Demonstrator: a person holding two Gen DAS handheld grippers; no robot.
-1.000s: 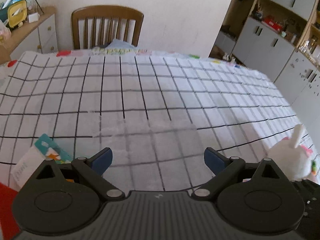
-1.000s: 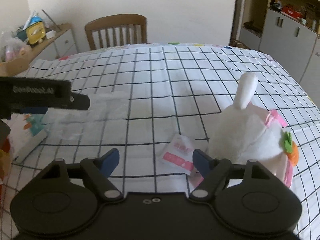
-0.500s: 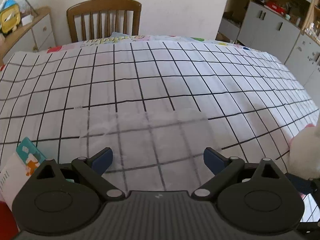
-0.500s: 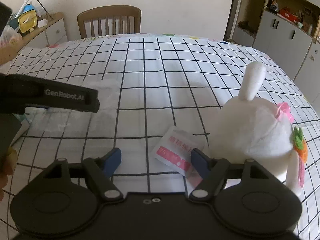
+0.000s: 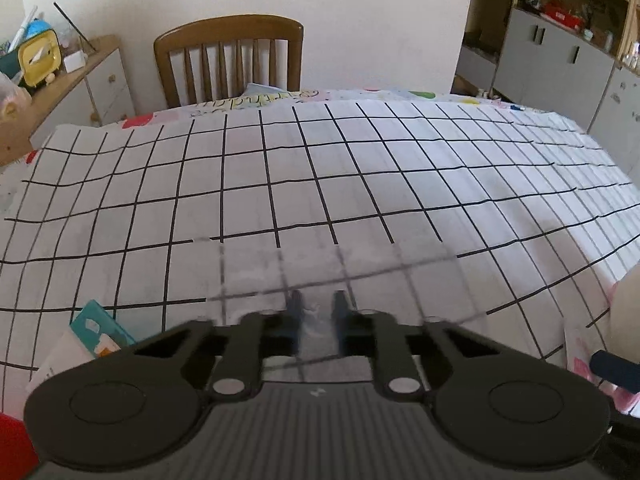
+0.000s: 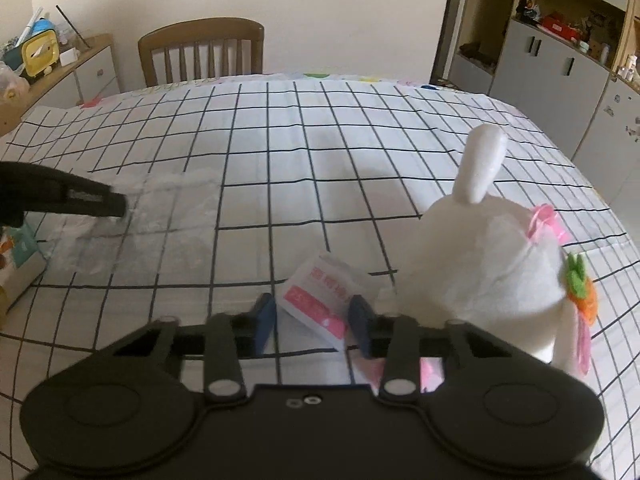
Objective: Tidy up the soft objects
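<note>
Left view only: left gripper [image 5: 316, 322] clenched on the clear plastic bag [image 5: 332, 276], lying centre-left on the checked tablecloth [image 5: 280, 168].
Right view only: right gripper [image 6: 312, 322] closing around the pink-white tissue packet [image 6: 320, 294], pads not pressing; plush rabbit [image 6: 492, 272] just right.
Around: wooden chair [image 6: 200, 50] far.

Two wrist-mounted fisheye cameras look steeply down and forward along their own fingers, close over a grid-checked tablecloth [image 5: 360, 184], both facing the wooden chair [image 5: 228, 60] at the far wall. The right view sits farther right; both share the clear plastic bag [image 6: 160, 216].
</note>
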